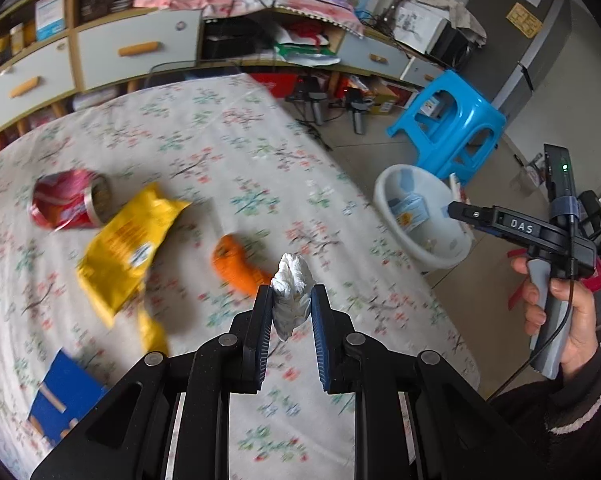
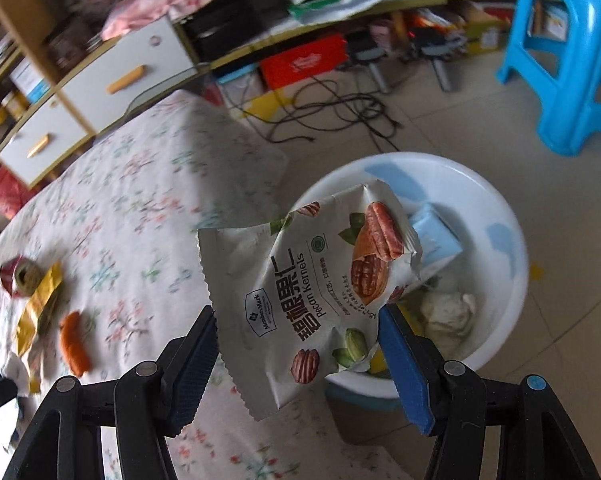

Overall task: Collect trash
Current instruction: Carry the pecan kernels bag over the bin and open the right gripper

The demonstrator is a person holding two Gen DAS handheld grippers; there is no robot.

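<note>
The left hand-held gripper (image 1: 291, 307) is pinching a crumpled white tissue wad (image 1: 291, 286) between its blue-padded jaws, which stand pressed close on it. The wad pokes up past the fingertips, a light grip that suits something soft and weightless. It hangs above the worktop covered in a floral cloth (image 1: 220, 152), near the edge that faces the white round plastic basin (image 1: 384, 196) on the tiled floor.

The right hand-held gripper (image 2: 296, 336) holds a grey foil pecan-kernel snack packet (image 2: 312, 292), jaws spread about halfway and bearing on the packet's two side edges, so the flat, springy wrapper bows between them rather than slipping. The packet hangs at the worktop's edge, partly over the basin, which already holds a pale blue carton (image 2: 436, 240) and what looks like a wad of whitish paper (image 2: 448, 316), though the blur leaves that unsure. The basin sits low beside the worktop, probably so trash can be dropped straight down into it.

Left on the cloth are a crushed red drinks can (image 1: 68, 200), a yellow crinkled snack bag (image 1: 128, 248), an orange wrapper-like piece (image 1: 236, 264) and a blue flat box (image 1: 64, 396). Both items in hand appear ready for release; the packet is nearer the drop, while the tissue has yet to clear the worktop.
</note>
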